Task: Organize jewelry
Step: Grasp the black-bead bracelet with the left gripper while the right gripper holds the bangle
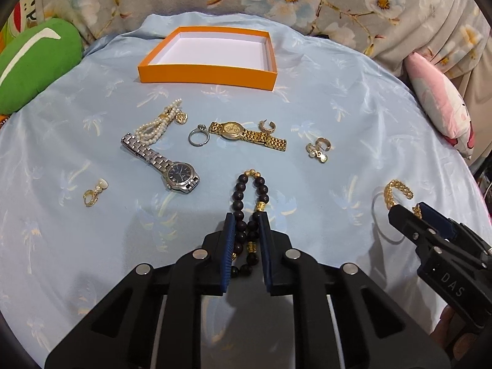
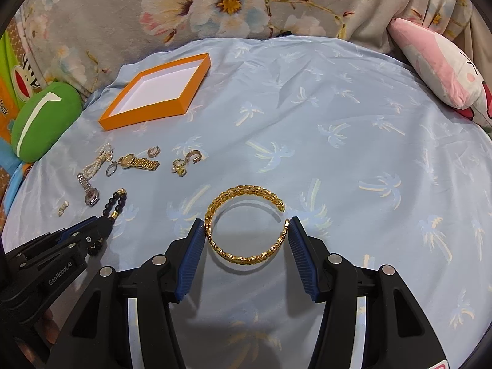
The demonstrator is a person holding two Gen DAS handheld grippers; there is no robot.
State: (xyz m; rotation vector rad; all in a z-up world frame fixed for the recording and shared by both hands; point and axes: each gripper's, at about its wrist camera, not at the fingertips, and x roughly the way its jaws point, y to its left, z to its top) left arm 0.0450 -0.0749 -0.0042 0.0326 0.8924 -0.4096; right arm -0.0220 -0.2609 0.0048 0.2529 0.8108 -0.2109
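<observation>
The left gripper (image 1: 246,224) pinches the dark bead bracelet (image 1: 250,196) at lower centre; the right gripper (image 2: 246,230) clasps the gold cuff bangle (image 2: 244,224). Pick-up appears done; next, lift both toward the empty orange box (image 1: 206,75), upper left. Both grippers angle downward.

Bright even light, sharp, fisheye-warped edges

two watches (image 1: 175,163) (image 1: 247,133), three bracelets (image 1: 250,203) (image 1: 160,120) (image 2: 246,227), one ring (image 1: 199,136), one orange box (image 1: 209,58), several small earrings (image 1: 319,150).
</observation>
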